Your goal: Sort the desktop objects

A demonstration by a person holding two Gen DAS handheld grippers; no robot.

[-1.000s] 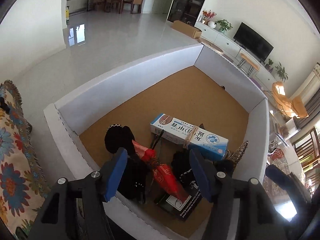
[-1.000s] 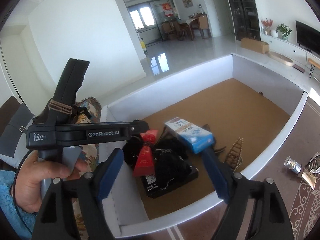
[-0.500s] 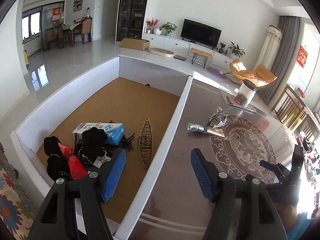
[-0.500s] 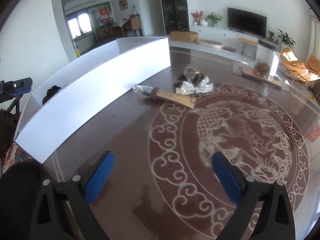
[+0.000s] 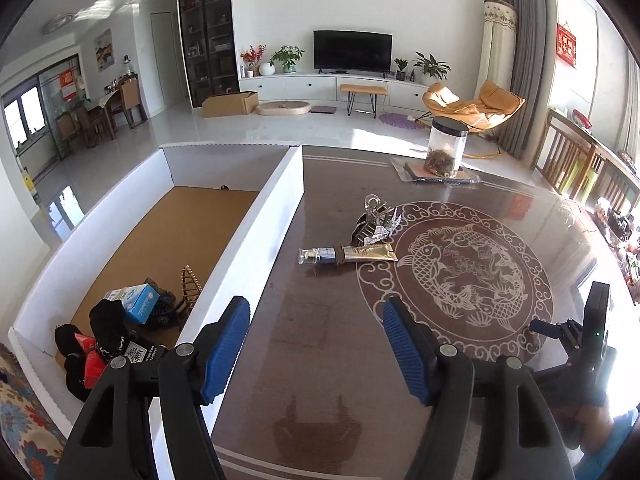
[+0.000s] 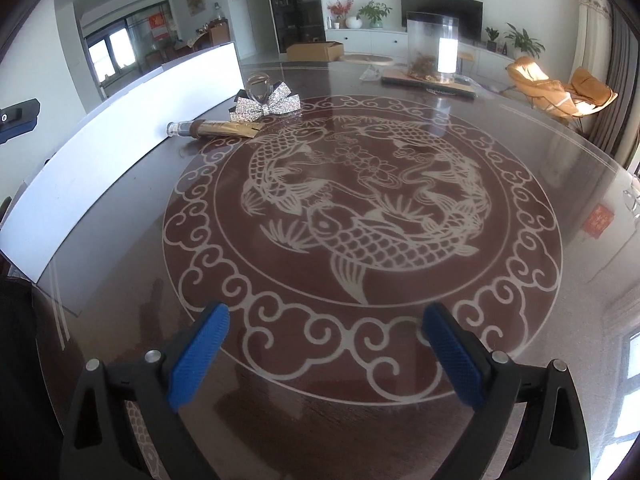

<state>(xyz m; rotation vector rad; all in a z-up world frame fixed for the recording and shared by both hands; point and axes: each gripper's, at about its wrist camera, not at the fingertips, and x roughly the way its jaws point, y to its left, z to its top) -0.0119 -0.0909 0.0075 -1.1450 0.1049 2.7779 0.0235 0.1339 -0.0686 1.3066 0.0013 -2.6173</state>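
Gold tube (image 5: 362,254) lies flat on the bench (image 5: 328,344), cap end pointing at the white box (image 5: 256,240). Both grippers' jaws are spread, holding nothing.

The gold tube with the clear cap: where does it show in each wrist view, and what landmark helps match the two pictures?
Left wrist: the gold tube lies on the table just above centre, right of the white box wall.
Right wrist: the gold tube lies upper left, cap toward the white box wall.
Shared landmark: the sparkly bow clip just beyond the tube.
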